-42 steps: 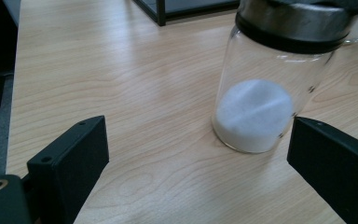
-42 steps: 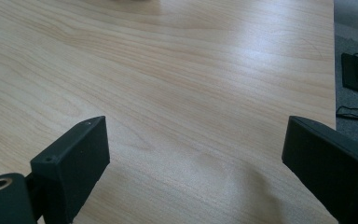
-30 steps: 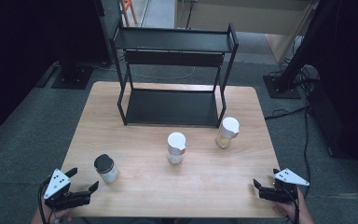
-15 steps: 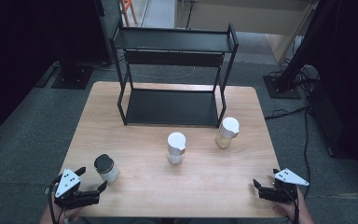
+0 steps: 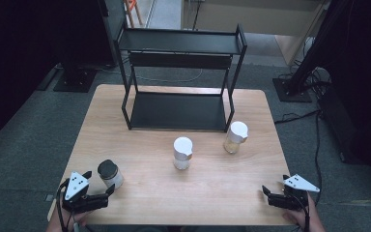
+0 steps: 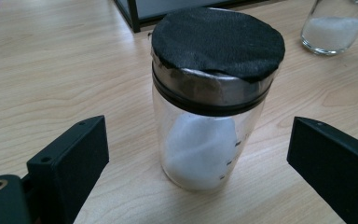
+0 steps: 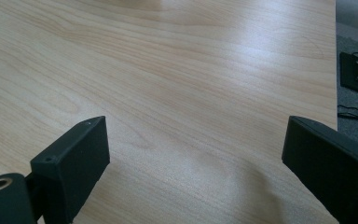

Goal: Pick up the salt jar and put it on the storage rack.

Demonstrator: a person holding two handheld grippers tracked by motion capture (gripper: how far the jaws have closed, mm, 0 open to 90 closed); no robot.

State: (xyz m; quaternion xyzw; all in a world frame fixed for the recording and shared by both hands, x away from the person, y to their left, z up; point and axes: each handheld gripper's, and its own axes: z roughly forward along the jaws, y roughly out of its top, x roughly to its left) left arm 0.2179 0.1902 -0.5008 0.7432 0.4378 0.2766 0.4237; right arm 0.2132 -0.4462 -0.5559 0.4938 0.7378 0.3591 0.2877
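1. The left gripper [image 5: 107, 195] sits at the near left corner of the worktop [image 5: 140, 125], its jaws spread wide and pointing at the black-lidded jar [image 5: 110, 173] just beyond them.
2. In the left gripper view, that jar [image 6: 214, 102] stands upright on the wood between the two open jaws, clear of both pads, with white powder filling its lower part.
3. Near the middle of the worktop stands a white-capped jar [image 5: 182, 152], upright and well apart from the first.
4. Behind it, the black two-tier rack [image 5: 181, 77] rests on the far half of the worktop, its lower shelf bare.
5. Right of centre, a second white-capped jar [image 5: 235, 137] with pale contents stands just in front of the rack's right leg.
6. The right gripper [image 5: 267, 195] rests at the near right corner, jaws wide apart with nothing between them; in its own view they frame bare wood.
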